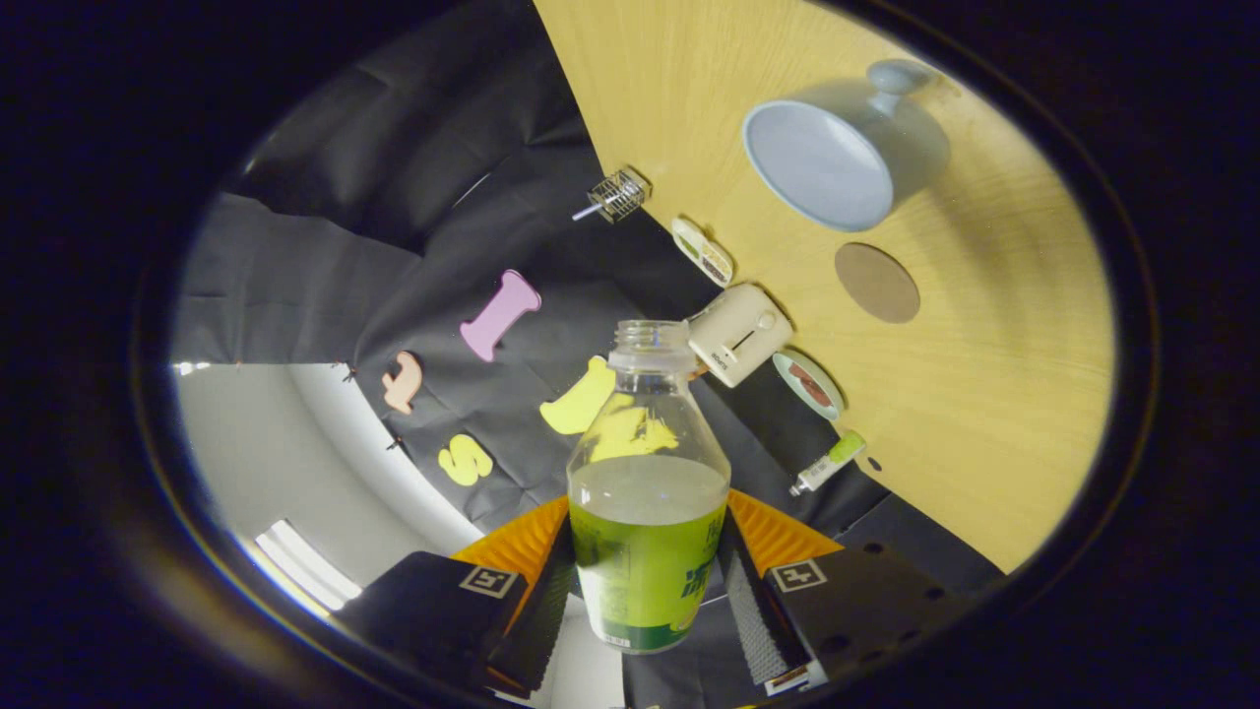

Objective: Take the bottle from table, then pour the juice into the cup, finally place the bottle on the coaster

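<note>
A clear uncapped bottle (648, 492) with green juice in its lower half stands between my fingers. My gripper (647, 581) is shut on the bottle, both fingers pressing its labelled sides. The whole scene is rolled sideways, so the wooden table (994, 394) runs up the right. On it a pale blue cup (832, 158) with a handle shows its open mouth, well beyond the bottle's neck. A round brown coaster (876, 283) lies flat on the table just below the cup.
Along the table's far edge by the black cloth wall sit a small wire basket (618, 195), a white toaster (738, 333), two small dishes (807, 384) and a little green-capped tube (829, 461).
</note>
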Available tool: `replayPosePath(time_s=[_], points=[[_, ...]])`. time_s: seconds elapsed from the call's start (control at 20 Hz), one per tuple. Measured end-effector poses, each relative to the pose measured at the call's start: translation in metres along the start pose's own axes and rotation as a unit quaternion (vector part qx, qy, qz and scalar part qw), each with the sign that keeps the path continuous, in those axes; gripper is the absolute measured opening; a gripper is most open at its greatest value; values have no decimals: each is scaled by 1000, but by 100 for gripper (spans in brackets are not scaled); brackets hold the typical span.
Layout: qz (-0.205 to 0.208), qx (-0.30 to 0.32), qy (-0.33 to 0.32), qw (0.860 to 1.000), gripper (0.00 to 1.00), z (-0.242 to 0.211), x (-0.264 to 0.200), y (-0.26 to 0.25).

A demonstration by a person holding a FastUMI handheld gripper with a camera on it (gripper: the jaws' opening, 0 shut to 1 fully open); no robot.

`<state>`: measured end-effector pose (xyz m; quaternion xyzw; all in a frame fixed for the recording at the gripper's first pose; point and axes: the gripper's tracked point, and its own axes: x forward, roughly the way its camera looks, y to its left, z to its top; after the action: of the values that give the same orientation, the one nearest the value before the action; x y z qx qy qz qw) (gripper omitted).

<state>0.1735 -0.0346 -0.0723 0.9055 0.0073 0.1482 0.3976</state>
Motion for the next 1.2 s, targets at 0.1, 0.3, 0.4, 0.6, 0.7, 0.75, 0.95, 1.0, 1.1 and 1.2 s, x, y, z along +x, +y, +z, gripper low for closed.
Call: replayPosePath(time_s=[0.1, 0.3, 0.4, 0.6, 0.7, 0.75, 0.95, 1.0, 1.1, 1.2], points=[[-4, 3, -7, 1000, 78, -1, -3, 4], [-2, 2, -8, 1000, 78, -3, 0, 14], [-7, 5, 1, 1000, 78, -7, 1, 16], [-6, 5, 8, 1000, 78, -11, 7, 21], [-12, -10, 6, 1000, 78, -13, 7, 22], [-21, -28, 6, 999, 78, -13, 6, 20], [-79, -182, 11, 980, 78, -16, 7, 4], [-101, -220, 12, 970, 78, -15, 5, -1], [-122, -285, 14, 950, 78, -15, 3, -3], [-138, -336, 22, 931, 78, -18, 0, -3]])
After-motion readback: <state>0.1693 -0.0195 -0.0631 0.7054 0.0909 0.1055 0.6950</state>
